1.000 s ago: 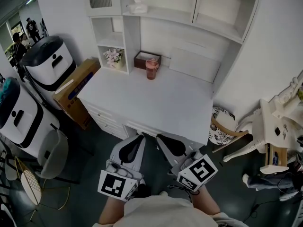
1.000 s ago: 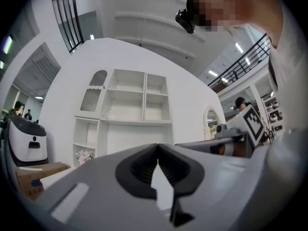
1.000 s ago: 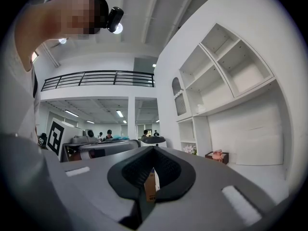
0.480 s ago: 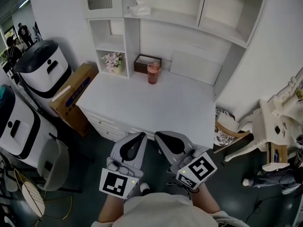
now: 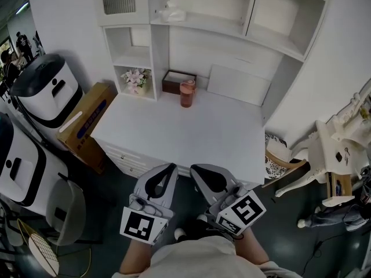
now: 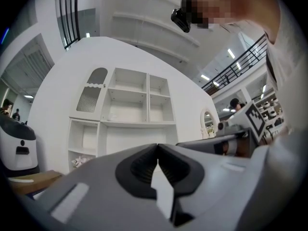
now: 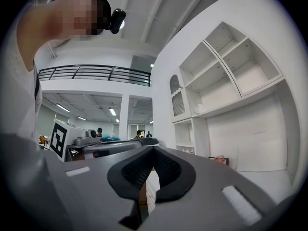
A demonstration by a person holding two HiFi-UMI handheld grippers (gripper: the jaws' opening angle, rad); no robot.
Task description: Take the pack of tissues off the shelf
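Note:
The pack of tissues (image 5: 170, 13) is white and lies on the upper shelf of the white wall unit, left of a divider. It also shows small and far off in the right gripper view (image 7: 199, 109). My left gripper (image 5: 167, 167) and right gripper (image 5: 195, 168) are side by side at the desk's front edge, pointing level at the shelves. Both are shut with nothing between the jaws, as the left gripper view (image 6: 157, 146) and right gripper view (image 7: 153, 149) show. The tissues are far beyond both.
On the white desk (image 5: 191, 132) stand a pink cup (image 5: 185, 92), a brown box (image 5: 178, 80) and, in a low cubby, a flower pot (image 5: 134, 77). A cardboard box (image 5: 87, 117) and white machines (image 5: 43, 86) stand left. A chair (image 5: 279, 158) stands right.
Both grippers have moved forward toward the desk, side by side and still shut. The desk edge now sits under their tips.

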